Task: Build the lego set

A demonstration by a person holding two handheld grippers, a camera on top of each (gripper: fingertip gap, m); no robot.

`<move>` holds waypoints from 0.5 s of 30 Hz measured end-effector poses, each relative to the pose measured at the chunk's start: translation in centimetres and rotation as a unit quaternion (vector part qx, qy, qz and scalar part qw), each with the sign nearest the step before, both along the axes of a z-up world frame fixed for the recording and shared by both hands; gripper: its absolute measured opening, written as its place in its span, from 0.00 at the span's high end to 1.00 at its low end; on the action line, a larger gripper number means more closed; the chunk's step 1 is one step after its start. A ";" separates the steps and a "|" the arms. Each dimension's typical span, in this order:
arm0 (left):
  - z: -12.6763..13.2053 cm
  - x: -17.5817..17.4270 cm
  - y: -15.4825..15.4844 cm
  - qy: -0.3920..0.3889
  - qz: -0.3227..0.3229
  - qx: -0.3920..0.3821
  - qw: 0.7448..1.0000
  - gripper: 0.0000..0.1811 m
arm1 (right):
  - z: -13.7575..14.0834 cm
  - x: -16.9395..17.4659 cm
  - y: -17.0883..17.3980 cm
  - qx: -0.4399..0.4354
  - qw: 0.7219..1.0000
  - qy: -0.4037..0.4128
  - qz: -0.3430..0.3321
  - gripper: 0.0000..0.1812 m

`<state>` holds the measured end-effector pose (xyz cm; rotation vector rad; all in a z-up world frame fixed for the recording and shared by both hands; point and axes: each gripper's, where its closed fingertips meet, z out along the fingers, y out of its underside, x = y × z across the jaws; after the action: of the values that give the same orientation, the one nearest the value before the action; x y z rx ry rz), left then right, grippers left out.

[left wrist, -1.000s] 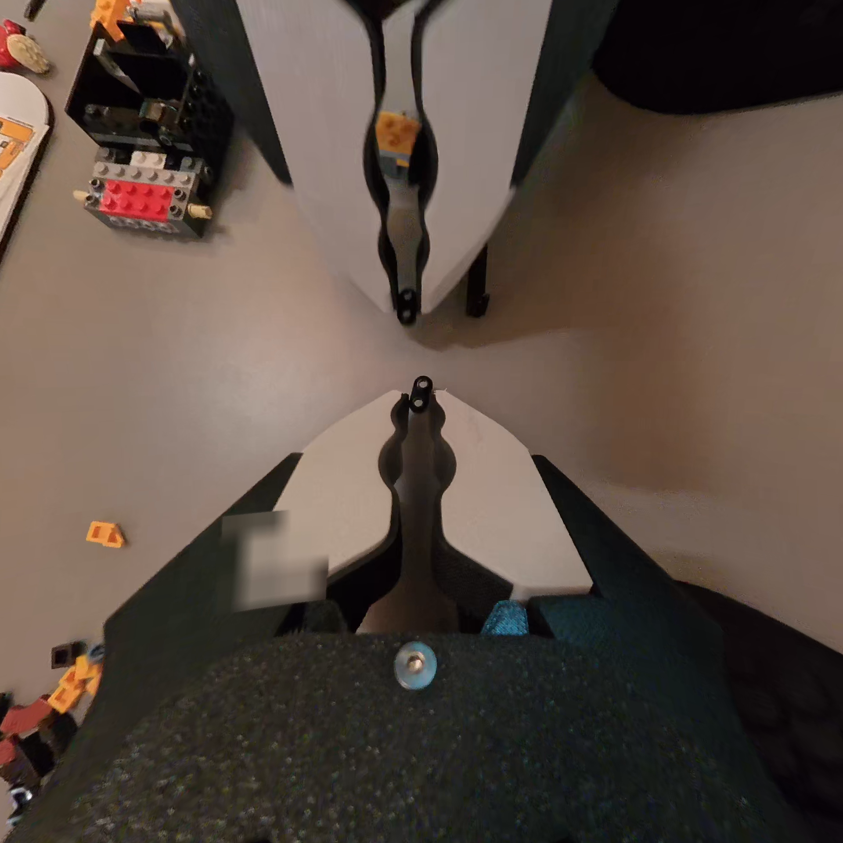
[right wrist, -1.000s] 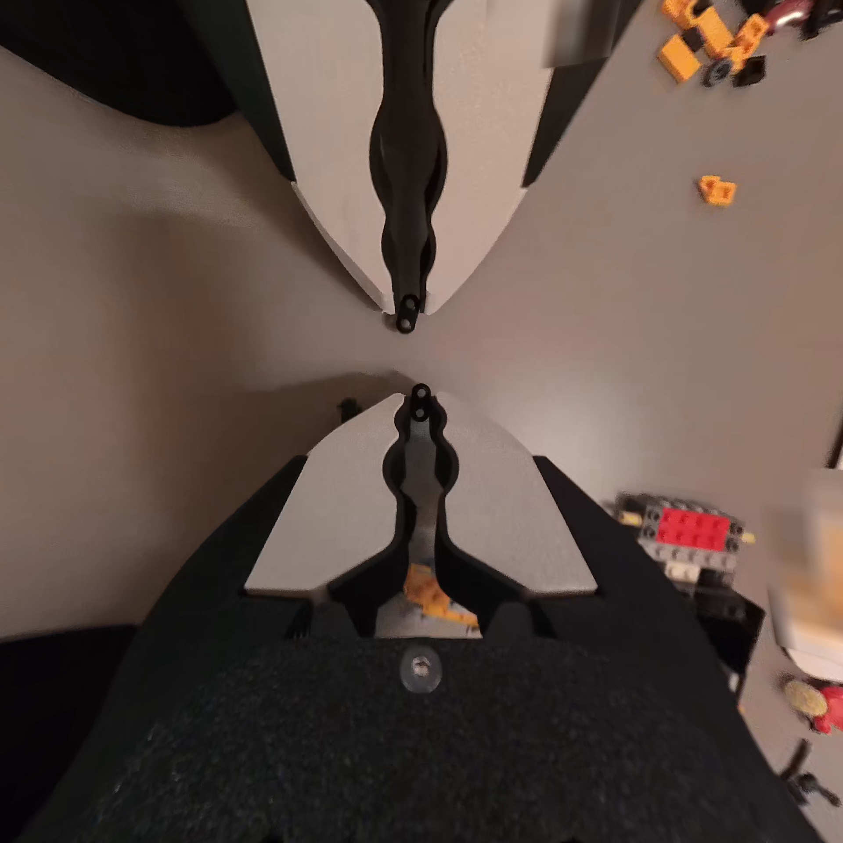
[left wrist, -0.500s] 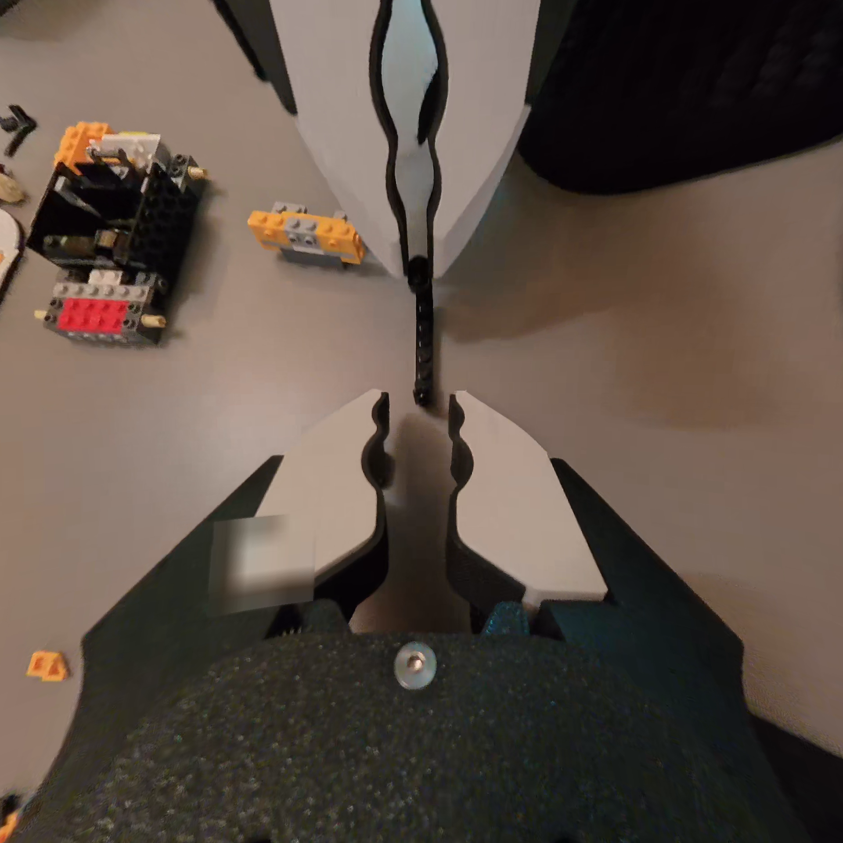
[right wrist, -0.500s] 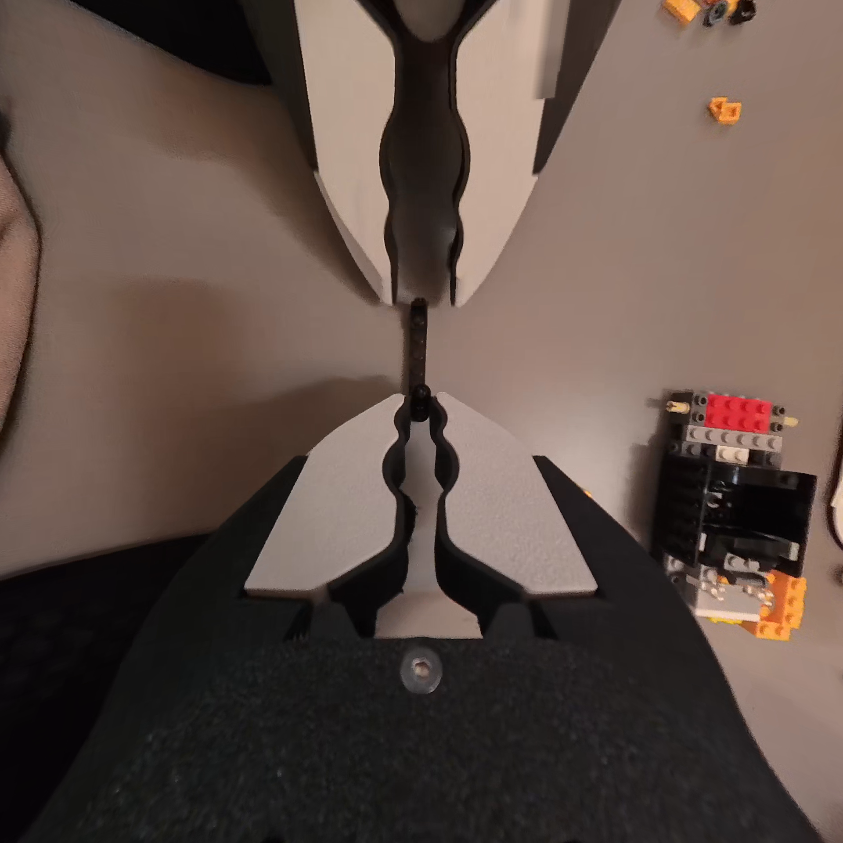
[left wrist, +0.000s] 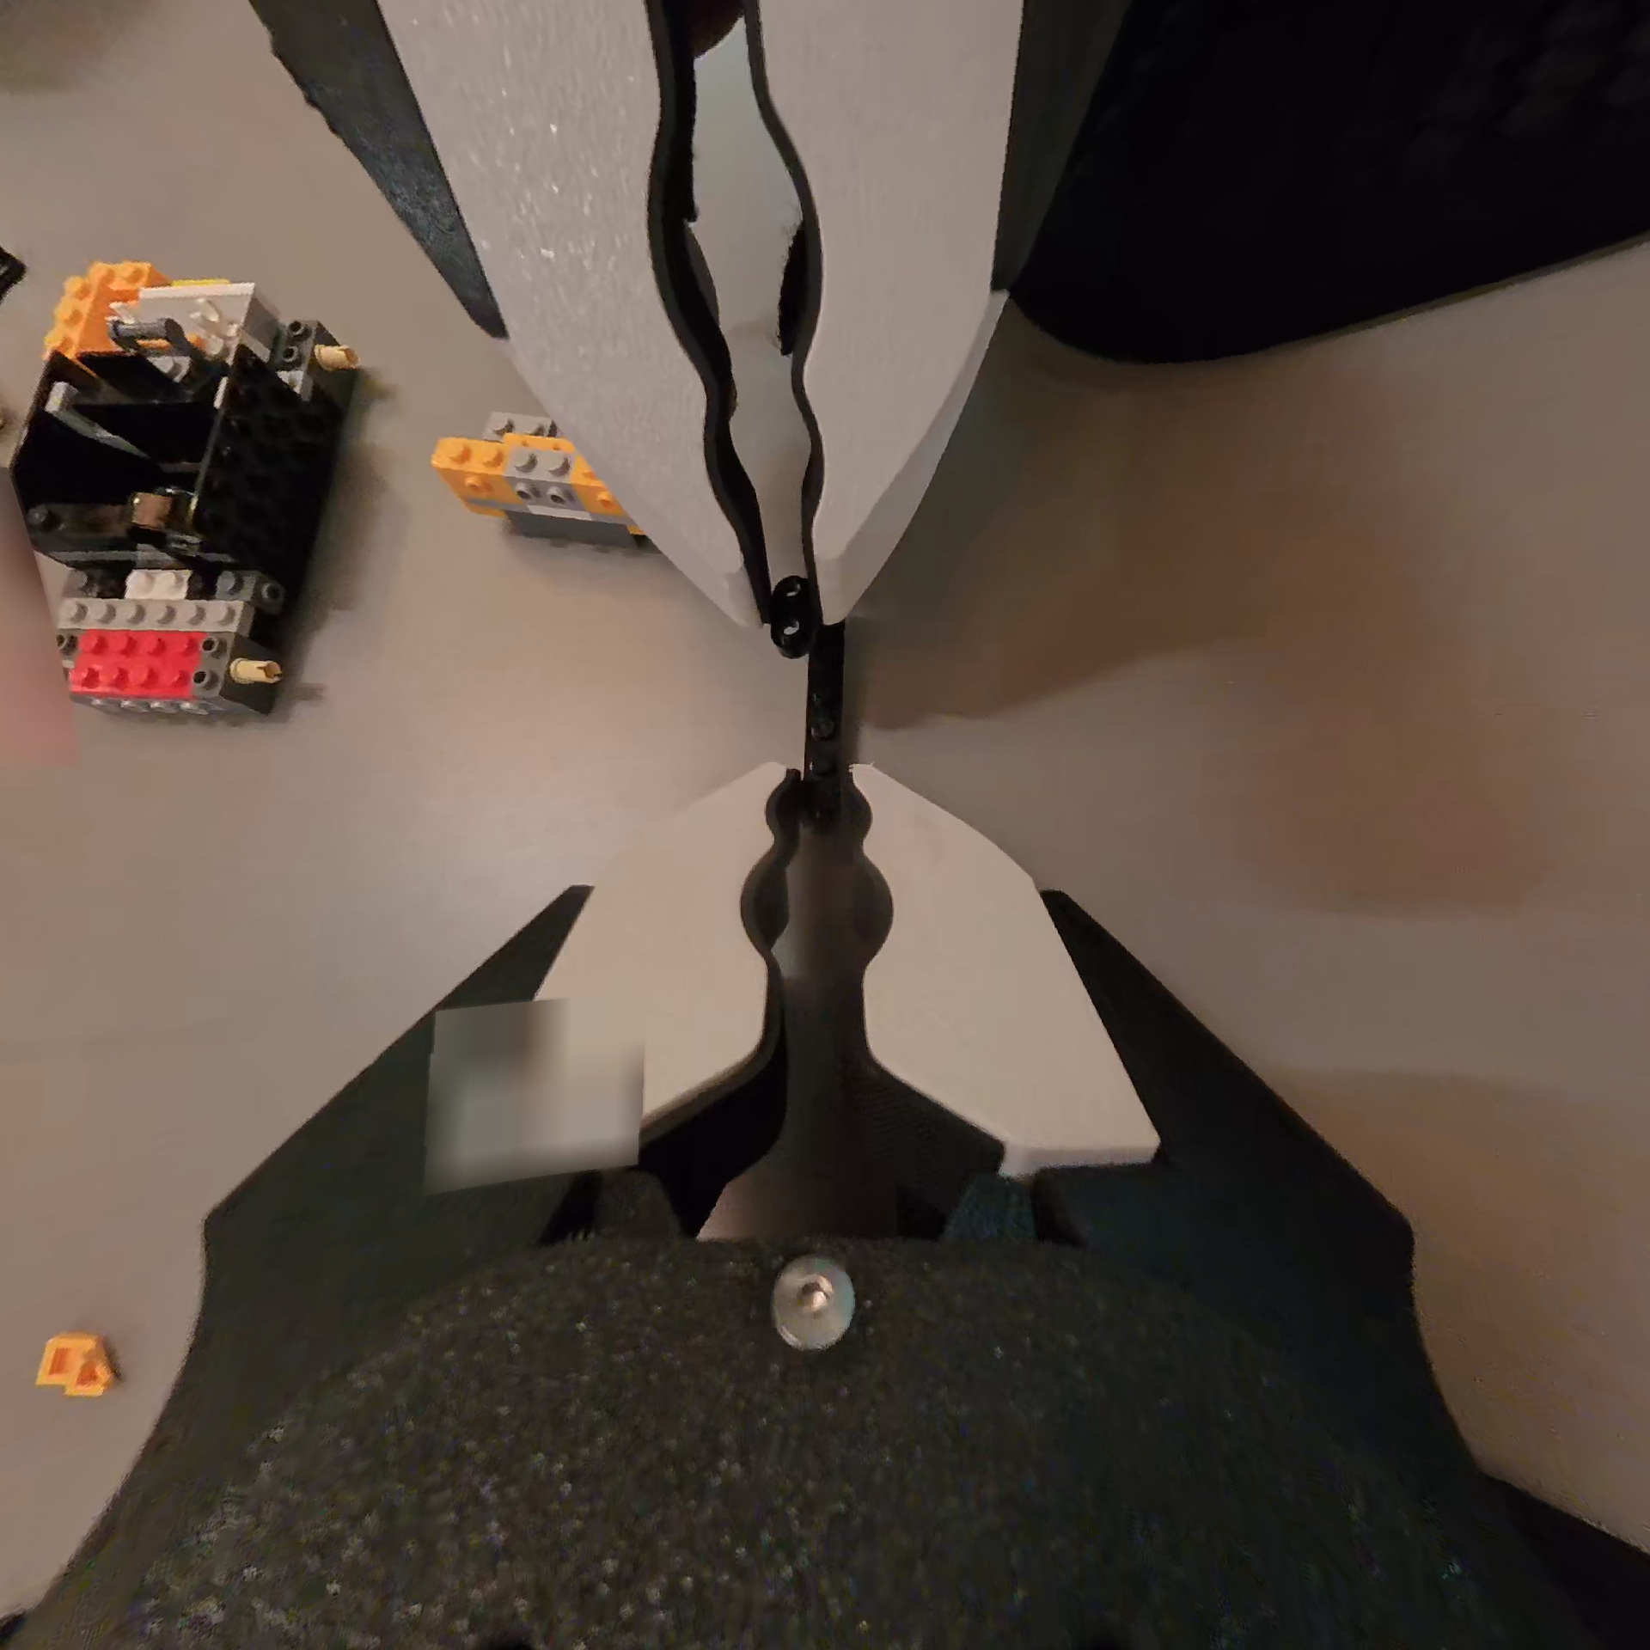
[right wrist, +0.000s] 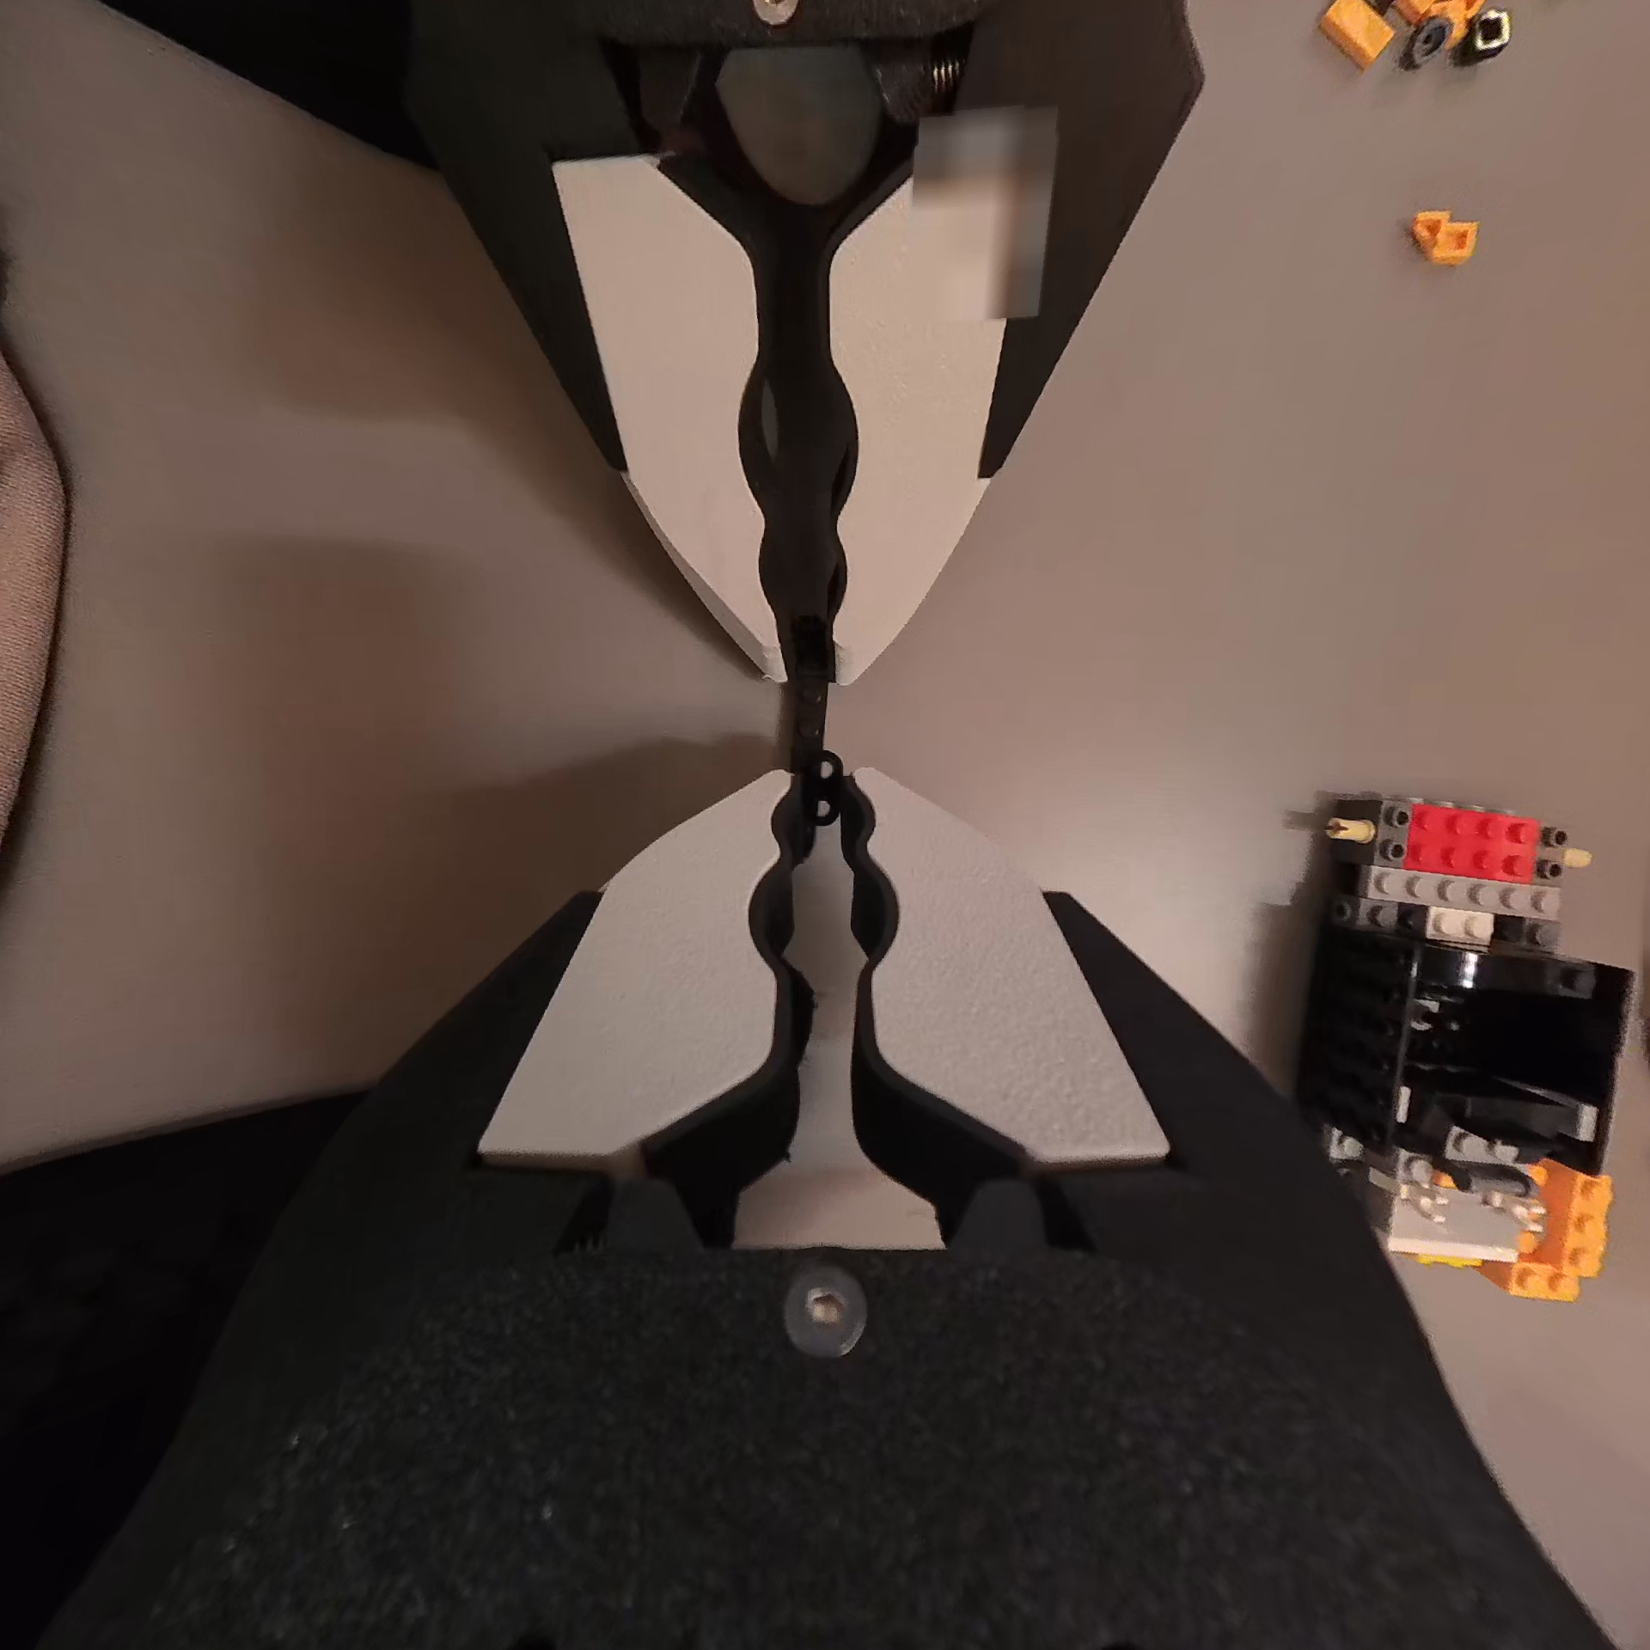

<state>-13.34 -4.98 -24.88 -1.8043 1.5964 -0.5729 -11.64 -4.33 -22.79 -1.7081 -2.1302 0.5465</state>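
Here, left wrist view: the left gripper (left wrist: 820, 779), white wedge-shaped fingers with wavy black inner linings and a grainy black body, is pinching one end of a thin black strip (left wrist: 823, 705) pierced with small holes. Opposite, tip to tip, the right gripper (left wrist: 795, 616) is pinching a short black link (left wrist: 791, 616) with two round holes, touching the strip's far end. The smooth grey table (left wrist: 1250, 804) is lying bare to the right, up to a dark fabric mass at the top corner. Left: a blocky black, grey, red and orange model (left wrist: 170, 500); a small orange-and-grey brick cluster (left wrist: 527, 487), partly hidden by the right gripper; a lone orange piece (left wrist: 76, 1366) near the frame's lower edge.

Right wrist view: the right gripper (right wrist: 823, 799) is clamping the link (right wrist: 826, 790) at its fingertips, a gap showing farther back between the linings. The left gripper (right wrist: 811, 665) is closing on the strip (right wrist: 808, 705), which is spanning the short space between both tips. The table (right wrist: 312, 670) is open on the left. Right: the model (right wrist: 1473, 1045); an orange piece (right wrist: 1445, 241); loose orange and black bits (right wrist: 1402, 27) at the top edge.
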 end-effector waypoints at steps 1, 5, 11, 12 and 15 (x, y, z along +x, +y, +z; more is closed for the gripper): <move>0.0 0.0 -0.1 0.000 -0.002 0.000 1.000 0.96 | -0.1 0.0 0.0 -0.002 1.000 0.000 0.000 0.96; -0.1 0.1 -0.6 0.005 -0.014 -0.010 1.000 0.96 | -0.2 0.2 -0.2 -0.003 1.000 -0.002 0.002 0.96; -0.1 0.2 -1.3 0.010 -0.028 -0.018 0.999 0.95 | -0.2 0.1 -0.4 -0.004 1.000 -0.005 0.005 0.96; -0.1 0.2 -1.3 0.010 -0.027 -0.020 0.999 0.95 | -0.2 0.1 -0.4 -0.004 1.000 -0.005 0.005 0.96; -0.1 0.2 -1.2 0.011 -0.019 -0.023 0.999 0.95 | 0.1 0.1 -0.3 0.000 1.000 -0.001 0.002 0.96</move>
<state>-13.14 -6.16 -24.96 -1.8230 1.6478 -0.6150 -11.54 -4.58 -22.69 -1.7066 -2.1357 0.5462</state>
